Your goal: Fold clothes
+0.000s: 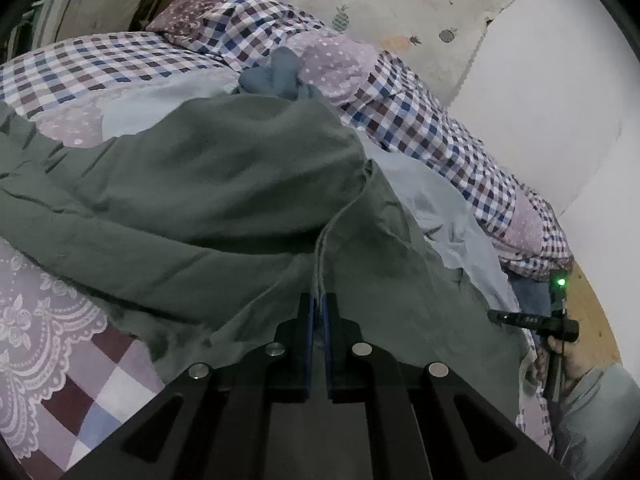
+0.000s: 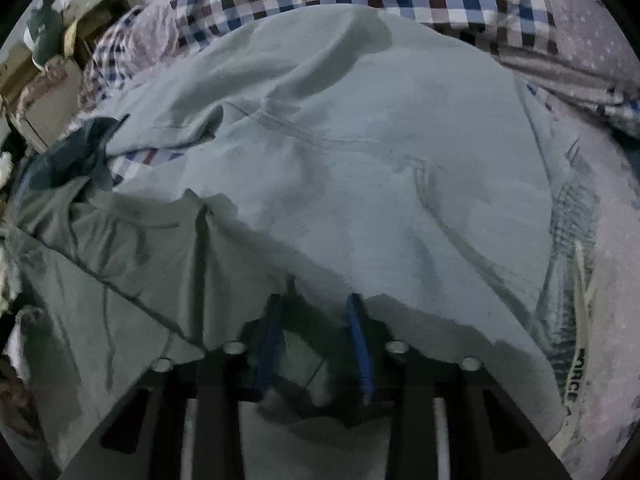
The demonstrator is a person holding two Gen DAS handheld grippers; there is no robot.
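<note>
The left tongs [image 1: 319, 300] are pinching the green garment [image 1: 208, 184]'s hem; the right tongs [image 2: 316, 304] are hanging released. Lifting evenly should be keeping the fold crisp.

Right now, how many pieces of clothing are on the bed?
3: a dark green garment in the left claw, a pale blue garment beside it, a crumpled teal piece behind. Others may hide underneath.

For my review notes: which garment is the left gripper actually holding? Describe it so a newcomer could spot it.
On the checked bedspread, two garments overlap. The one held is the dark green garment, bunched in the foreground with its hem pinched in the left gripper. Its darker, greener tone sets it apart from the pale blue garment lying beneath and beside it.
</note>
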